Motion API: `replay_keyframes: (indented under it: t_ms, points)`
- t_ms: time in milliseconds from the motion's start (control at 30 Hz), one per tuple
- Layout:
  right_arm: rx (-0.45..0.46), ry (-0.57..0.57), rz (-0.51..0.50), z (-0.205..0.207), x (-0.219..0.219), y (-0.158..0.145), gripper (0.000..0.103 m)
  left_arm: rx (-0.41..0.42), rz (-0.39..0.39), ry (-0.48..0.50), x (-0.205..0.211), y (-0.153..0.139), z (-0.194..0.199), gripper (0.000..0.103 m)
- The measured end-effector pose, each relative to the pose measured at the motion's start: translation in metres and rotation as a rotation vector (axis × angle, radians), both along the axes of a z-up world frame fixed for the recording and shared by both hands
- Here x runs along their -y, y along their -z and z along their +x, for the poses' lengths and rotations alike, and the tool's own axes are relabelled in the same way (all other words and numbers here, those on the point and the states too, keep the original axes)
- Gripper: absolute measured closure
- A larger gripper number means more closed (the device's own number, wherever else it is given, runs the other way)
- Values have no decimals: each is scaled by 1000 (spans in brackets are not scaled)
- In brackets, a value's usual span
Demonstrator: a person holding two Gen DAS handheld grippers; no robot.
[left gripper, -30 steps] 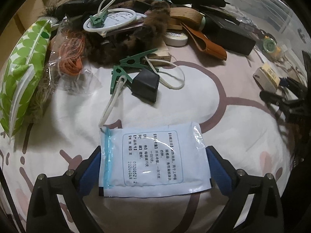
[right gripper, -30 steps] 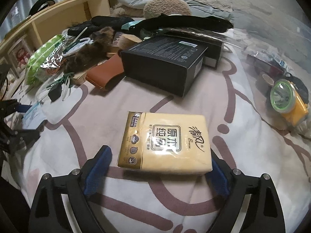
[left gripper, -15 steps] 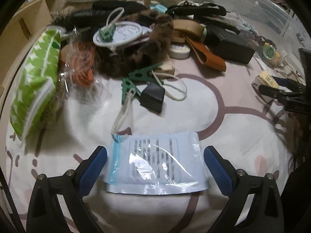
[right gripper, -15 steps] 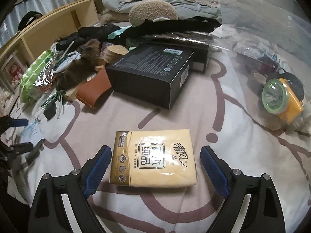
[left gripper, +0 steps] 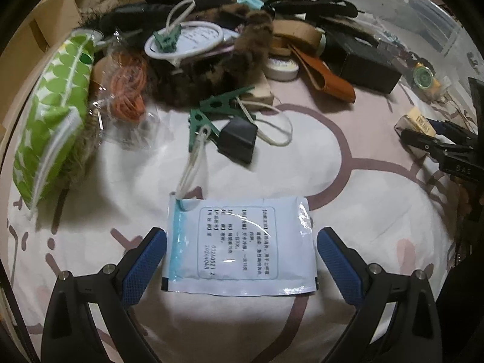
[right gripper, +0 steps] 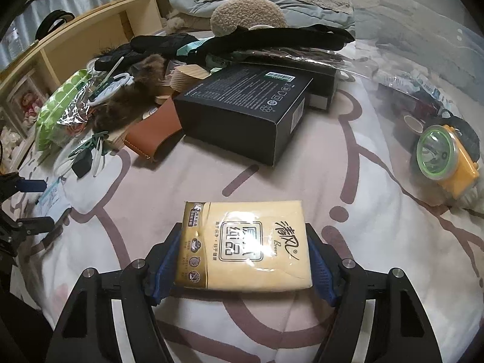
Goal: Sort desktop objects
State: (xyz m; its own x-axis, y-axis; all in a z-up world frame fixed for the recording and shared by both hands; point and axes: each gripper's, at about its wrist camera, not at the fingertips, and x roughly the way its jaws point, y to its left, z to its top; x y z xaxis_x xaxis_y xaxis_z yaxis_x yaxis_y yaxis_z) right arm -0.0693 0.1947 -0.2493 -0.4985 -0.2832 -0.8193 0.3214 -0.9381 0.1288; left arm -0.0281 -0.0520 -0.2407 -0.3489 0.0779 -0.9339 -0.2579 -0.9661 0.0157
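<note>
A pale blue sachet (left gripper: 239,246) with printed text lies flat on the patterned bedsheet between the fingers of my left gripper (left gripper: 240,260), which is open; the blue pads stand just beside its edges. My right gripper (right gripper: 243,257) is shut on a yellow tissue pack (right gripper: 245,248), its pads pressed against both short sides. In the right wrist view the left gripper (right gripper: 21,199) and the sachet (right gripper: 53,196) show at the far left. In the left wrist view the right gripper (left gripper: 438,148) shows at the right edge.
A pile lies behind: green dotted pouch (left gripper: 51,121), orange bands in a bag (left gripper: 127,90), green clips (left gripper: 208,118), brown fur piece (left gripper: 217,69), leather case (right gripper: 151,136), black box (right gripper: 245,115), yellow lamp (right gripper: 444,160). A wooden shelf (right gripper: 90,36) runs along the left.
My right gripper has closed onto the tissue pack. My left gripper has stayed open around the sachet, shifting slightly closer over it.
</note>
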Motion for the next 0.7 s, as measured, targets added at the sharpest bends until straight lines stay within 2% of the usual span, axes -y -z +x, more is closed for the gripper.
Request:
replay_keyframes:
  t_ms: [133, 533, 700]
  points:
    - [0, -3, -4, 1, -1, 0, 28, 17, -17, -17, 0, 4, -5, 3]
    - [1, -5, -15, 1, -2, 2, 28, 82, 39, -70, 14, 15, -18, 0]
    - [0, -6, -20, 2, -2, 2, 28, 79, 49, -88, 18, 15, -19, 0]
